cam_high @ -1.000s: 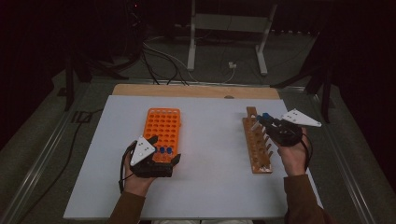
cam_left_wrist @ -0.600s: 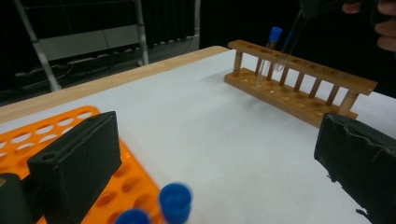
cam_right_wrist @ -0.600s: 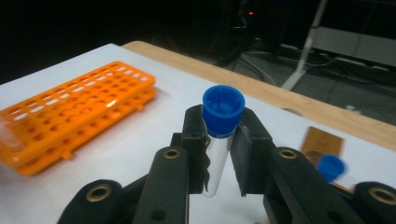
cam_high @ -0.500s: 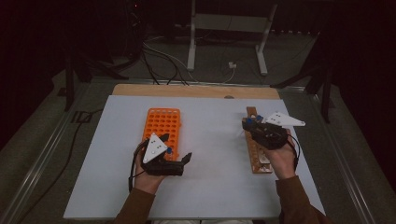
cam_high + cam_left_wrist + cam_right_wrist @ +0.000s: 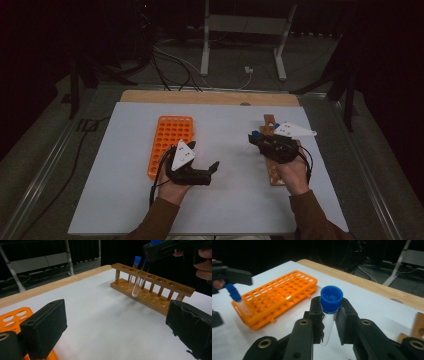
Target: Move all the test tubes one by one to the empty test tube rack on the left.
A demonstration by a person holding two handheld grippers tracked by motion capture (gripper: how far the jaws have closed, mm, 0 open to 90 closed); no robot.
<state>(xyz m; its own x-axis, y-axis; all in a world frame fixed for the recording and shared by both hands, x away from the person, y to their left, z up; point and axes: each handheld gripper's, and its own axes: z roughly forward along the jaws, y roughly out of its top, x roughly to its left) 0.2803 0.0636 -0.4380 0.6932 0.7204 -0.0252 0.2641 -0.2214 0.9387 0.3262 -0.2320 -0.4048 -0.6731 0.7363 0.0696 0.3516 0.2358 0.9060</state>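
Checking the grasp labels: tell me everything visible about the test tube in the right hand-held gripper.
The test tube is clear, looks like plastic or glass, with a blue cap on top and a rounded bottom; it looks empty. It stands nearly upright, clamped just below the cap between the black jaws of the right hand-held gripper. The left gripper view shows it hanging beside the wooden rack, its bottom above the table; whether it touches the rack is unclear.

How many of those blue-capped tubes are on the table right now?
3: one tube held in the right gripper, one standing in the wooden rack, one leaning in the orange rack. The left hand may hide more there.
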